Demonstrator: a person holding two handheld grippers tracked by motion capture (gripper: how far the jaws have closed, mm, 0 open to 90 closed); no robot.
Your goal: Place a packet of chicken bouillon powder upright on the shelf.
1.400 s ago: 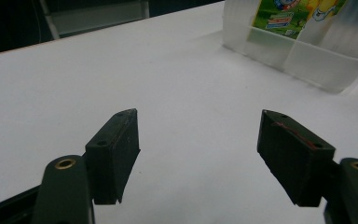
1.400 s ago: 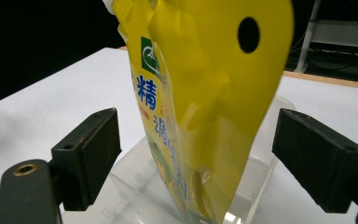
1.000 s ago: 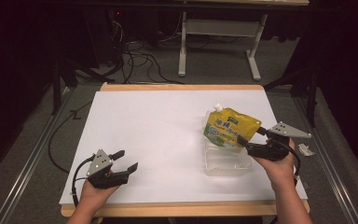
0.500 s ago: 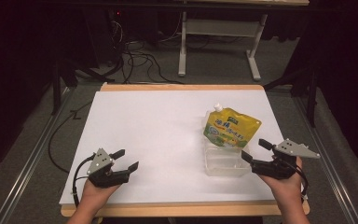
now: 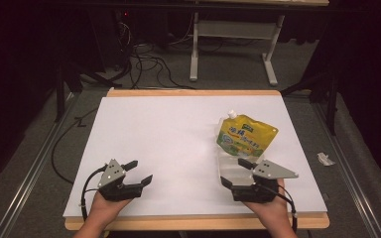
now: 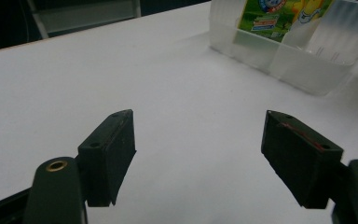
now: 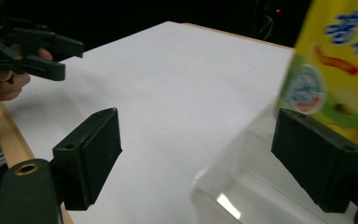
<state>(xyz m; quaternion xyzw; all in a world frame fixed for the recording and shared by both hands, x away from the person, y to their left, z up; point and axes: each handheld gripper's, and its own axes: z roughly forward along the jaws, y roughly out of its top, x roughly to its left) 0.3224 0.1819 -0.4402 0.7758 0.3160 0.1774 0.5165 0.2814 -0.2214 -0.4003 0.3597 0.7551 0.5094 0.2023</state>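
A dim room with grey carpet surrounds the table; black cables trail on the floor behind it, near the white metal legs of another bench [image 5: 230, 44], and a small scrap of crumpled white paper [image 5: 325, 159] lies on the carpet to the right. The table is a wooden-edged board covered by a plain white sheet [image 5: 178, 144], bare across its middle and left. On its right half stands a clear plastic open-topped container [image 5: 228, 166] with ribbed walls; a yellow and green spouted refill pouch [image 5: 245, 136] leans in it, its white cap pointing up and away; the pouch carries blue lettering, a red banner and a round emblem, all too blurred to read. The left gripper [image 5: 139, 171] rests near the front left edge, jaws spread wide over bare sheet, holding nothing; the right gripper [image 5: 235, 172] sits at the container's near side, jaws likewise apart and empty, one jaw before the clear wall.
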